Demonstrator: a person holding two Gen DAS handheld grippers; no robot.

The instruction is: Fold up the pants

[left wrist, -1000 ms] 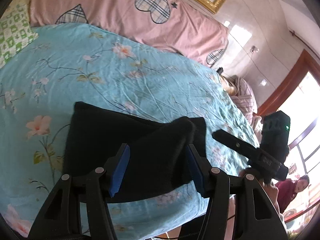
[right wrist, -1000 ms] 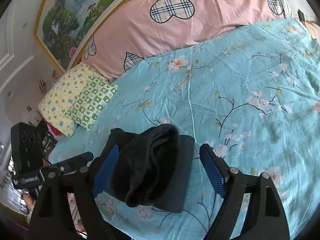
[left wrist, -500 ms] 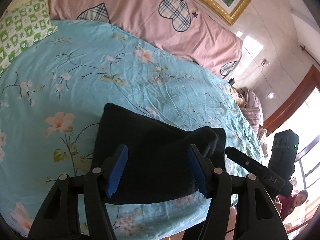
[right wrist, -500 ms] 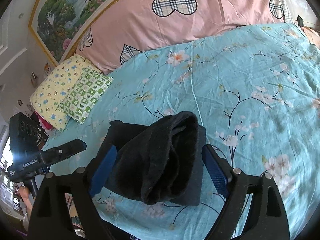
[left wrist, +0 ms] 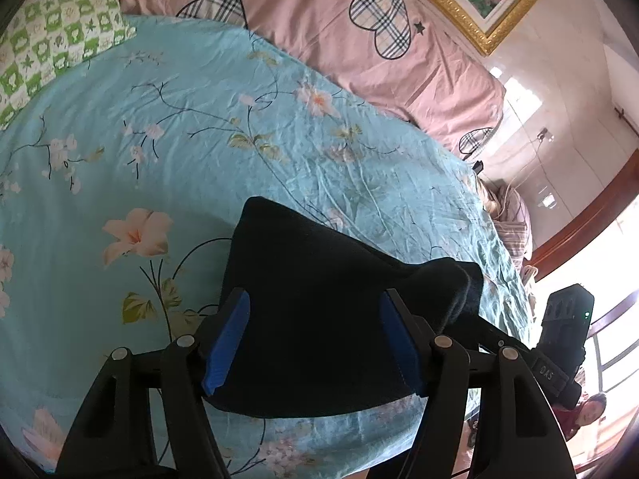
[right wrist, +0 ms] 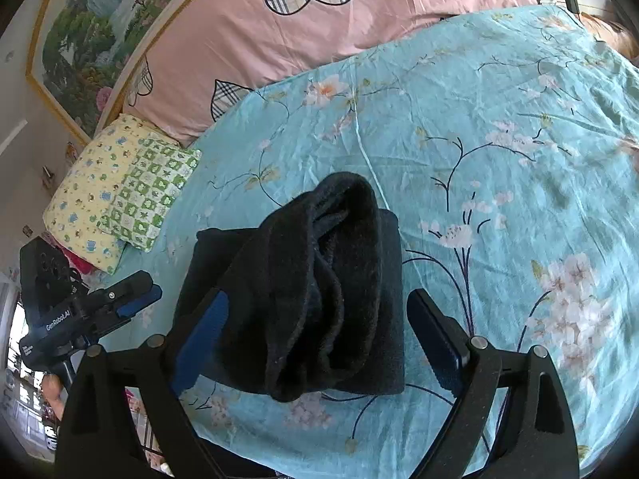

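Observation:
The black pants (left wrist: 319, 303) lie folded into a compact bundle near the front edge of the bed. In the right wrist view the pants (right wrist: 311, 299) show a rumpled open end bulging up on top. My left gripper (left wrist: 313, 339) is open, its blue pads either side of the bundle's near edge, holding nothing. My right gripper (right wrist: 319, 339) is open too, straddling the bundle's near end. The right gripper also shows at the right edge of the left wrist view (left wrist: 559, 355). The left gripper shows at the left of the right wrist view (right wrist: 92, 311).
The bed has a light blue floral sheet (left wrist: 199, 151). A long pink pillow with plaid hearts (right wrist: 319, 20) lies at the head. A green and yellow checked pillow (right wrist: 124, 187) sits at one corner. A person (left wrist: 587, 415) is beyond the bed's edge.
Both grippers have drawn back and risen a little over the bundle. The bundle sits slightly farther ahead in both views. The jaws stay open.

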